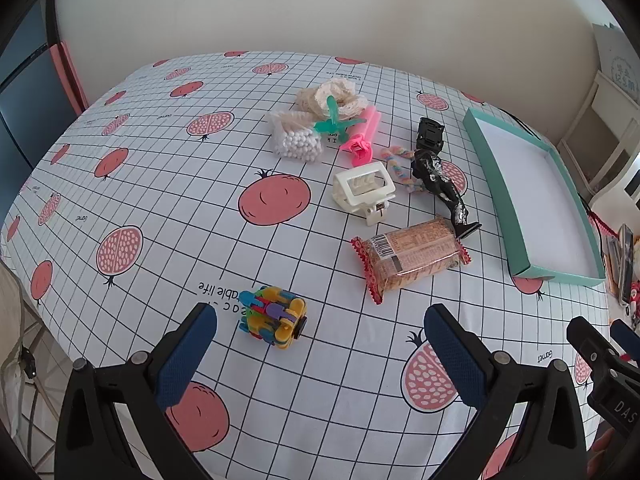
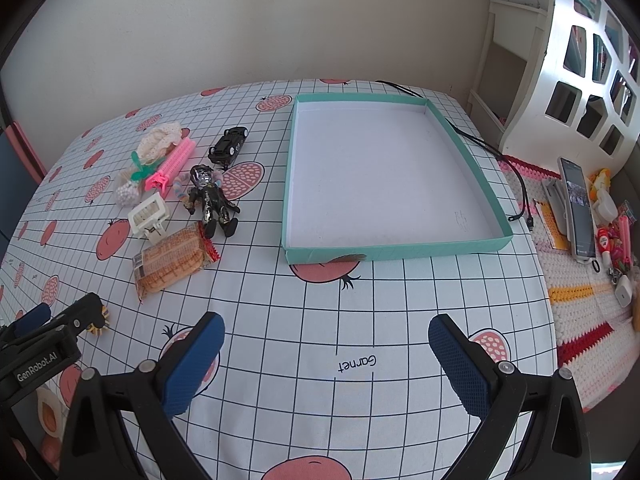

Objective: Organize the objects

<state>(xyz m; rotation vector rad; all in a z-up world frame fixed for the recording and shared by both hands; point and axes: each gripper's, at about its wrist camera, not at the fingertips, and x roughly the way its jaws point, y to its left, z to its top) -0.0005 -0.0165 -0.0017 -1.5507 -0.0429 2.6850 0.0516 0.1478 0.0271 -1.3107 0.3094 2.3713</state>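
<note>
Pomegranate-printed checked cloth (image 2: 320, 320) covers the table. Nearest, the left gripper (image 1: 320, 344) hangs with its jaws spread and holding nothing, a colourful block toy (image 1: 274, 318) on the cloth between its fingertips. The right gripper (image 2: 326, 354) is likewise wide apart over bare cloth. Farther off lie a wrapped biscuit pack (image 1: 412, 258), a white hair claw (image 1: 364, 190), and a black figurine (image 1: 440, 182) (lying flat). Beyond them sit a pink clip (image 1: 360, 136), a bag of white beads (image 1: 296, 142) and a black toy car (image 2: 229, 145). The teal tray (image 2: 464, 246) holds nothing, to the right of the pile.
</note>
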